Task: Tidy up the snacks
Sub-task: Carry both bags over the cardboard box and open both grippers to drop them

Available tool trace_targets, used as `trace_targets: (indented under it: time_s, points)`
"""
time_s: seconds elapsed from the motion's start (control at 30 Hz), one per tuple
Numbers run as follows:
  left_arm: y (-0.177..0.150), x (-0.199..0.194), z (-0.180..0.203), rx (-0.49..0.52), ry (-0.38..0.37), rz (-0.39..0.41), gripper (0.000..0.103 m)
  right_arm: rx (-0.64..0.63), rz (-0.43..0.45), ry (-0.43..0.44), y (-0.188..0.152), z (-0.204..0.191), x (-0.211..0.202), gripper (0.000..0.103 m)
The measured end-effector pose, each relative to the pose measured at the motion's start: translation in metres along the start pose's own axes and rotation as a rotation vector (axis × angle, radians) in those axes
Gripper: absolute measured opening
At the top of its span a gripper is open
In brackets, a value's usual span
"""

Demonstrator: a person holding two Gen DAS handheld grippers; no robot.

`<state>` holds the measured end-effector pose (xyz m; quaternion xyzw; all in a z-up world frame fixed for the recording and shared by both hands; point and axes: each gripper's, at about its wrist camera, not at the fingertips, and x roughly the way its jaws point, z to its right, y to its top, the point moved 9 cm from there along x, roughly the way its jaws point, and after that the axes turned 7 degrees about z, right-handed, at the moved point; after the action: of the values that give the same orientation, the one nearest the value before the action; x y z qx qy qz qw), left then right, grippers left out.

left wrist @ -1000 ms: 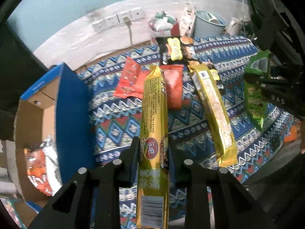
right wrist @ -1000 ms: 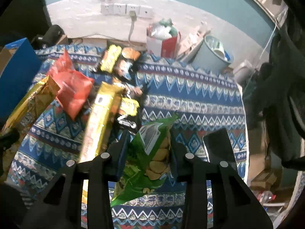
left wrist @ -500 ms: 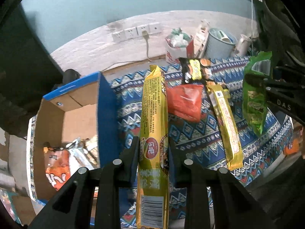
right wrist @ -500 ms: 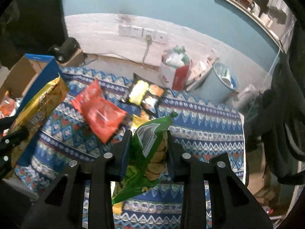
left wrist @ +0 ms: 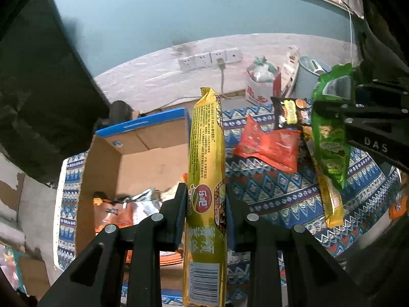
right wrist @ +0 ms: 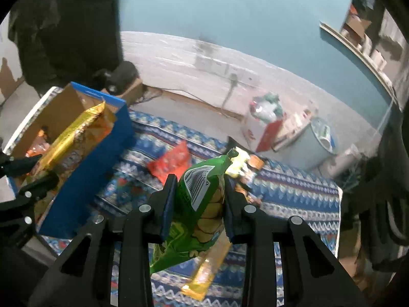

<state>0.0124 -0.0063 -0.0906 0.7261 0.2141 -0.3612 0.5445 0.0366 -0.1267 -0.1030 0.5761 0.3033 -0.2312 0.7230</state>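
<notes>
We hold the left tongs (left wrist: 205,204) pinched on a long yellow snack pack (left wrist: 206,153), which stands up between the two fingers. Behind and below it is the open cardboard box (left wrist: 143,138) with blue outer walls, and an orange packet (left wrist: 112,215) already lies inside. The right tongs (right wrist: 199,204) are pressed onto a green chip bag (right wrist: 202,204), which hangs above the patterned cloth (left wrist: 276,189). On this cloth we see a red packet (left wrist: 271,148), a dark packet (left wrist: 288,112) and another yellow pack (left wrist: 332,204). In the right wrist view the box wall (right wrist: 94,168) stands between the green bag and the inside of the box.
</notes>
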Motion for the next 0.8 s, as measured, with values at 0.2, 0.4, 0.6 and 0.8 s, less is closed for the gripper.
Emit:
trace_targets:
  time_s: [0.2,0.4,0.6,0.8]
  points:
    - [-0.001,-0.006,-0.032,-0.024,0.044,0.028,0.027,-0.036,0.012,0.042,0.021,-0.038,0.003,0.03]
    - [-0.011,-0.006,-0.067,-0.075,0.074,0.028,0.027,-0.073,0.024,0.078,0.04,-0.076,0.006,0.03]
    - [-0.024,-0.004,-0.099,-0.131,0.101,0.014,0.027,-0.111,0.035,0.118,0.058,-0.116,0.01,0.03]
    - [-0.036,0.002,-0.129,-0.195,0.119,-0.007,0.027,-0.143,0.03,0.159,0.069,-0.153,0.018,0.03]
